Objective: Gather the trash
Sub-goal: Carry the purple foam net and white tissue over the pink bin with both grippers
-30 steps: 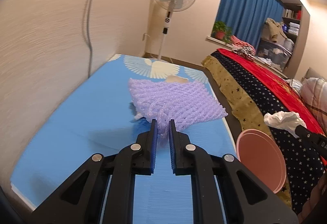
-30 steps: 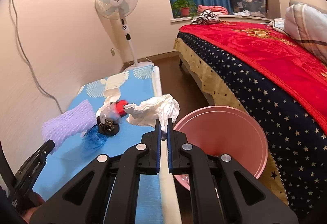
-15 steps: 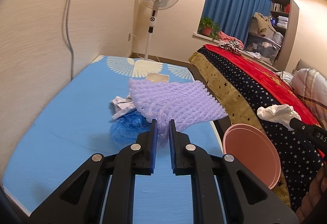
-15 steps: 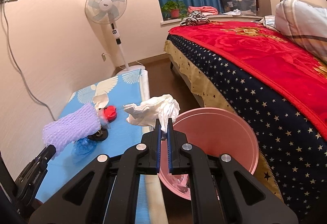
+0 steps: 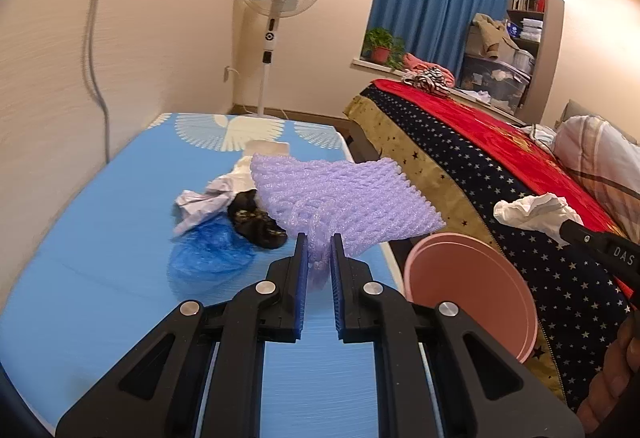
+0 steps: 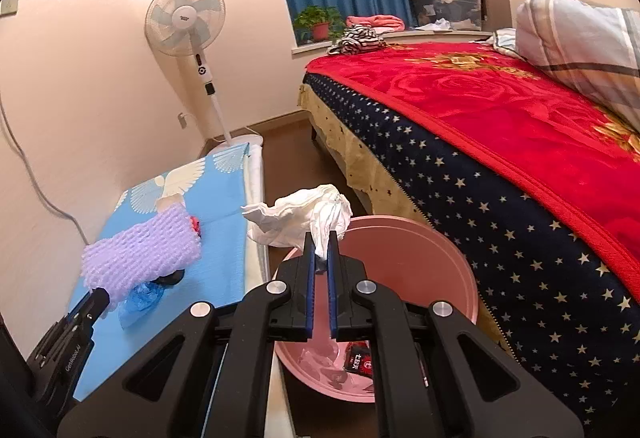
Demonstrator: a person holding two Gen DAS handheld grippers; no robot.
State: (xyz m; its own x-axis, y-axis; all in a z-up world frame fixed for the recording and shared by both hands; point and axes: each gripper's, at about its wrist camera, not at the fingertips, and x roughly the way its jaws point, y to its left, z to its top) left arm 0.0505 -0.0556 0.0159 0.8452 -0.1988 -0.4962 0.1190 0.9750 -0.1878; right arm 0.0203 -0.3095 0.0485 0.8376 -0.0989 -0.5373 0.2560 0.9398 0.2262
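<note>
Both jaws stay clamped: left on foam net [image 5: 340, 198], right on tissue [image 6: 308, 216], now over pink bin [image 6: 420, 258].

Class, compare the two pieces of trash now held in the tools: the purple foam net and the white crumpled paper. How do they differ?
The purple foam net is a flat, woven mesh sheet; the white crumpled paper is a wrinkled wad. The net, in the left tool, hangs over the blue mat; the paper, in the right tool, hangs at the pink bin rim. Both are pinched by one edge.
</note>
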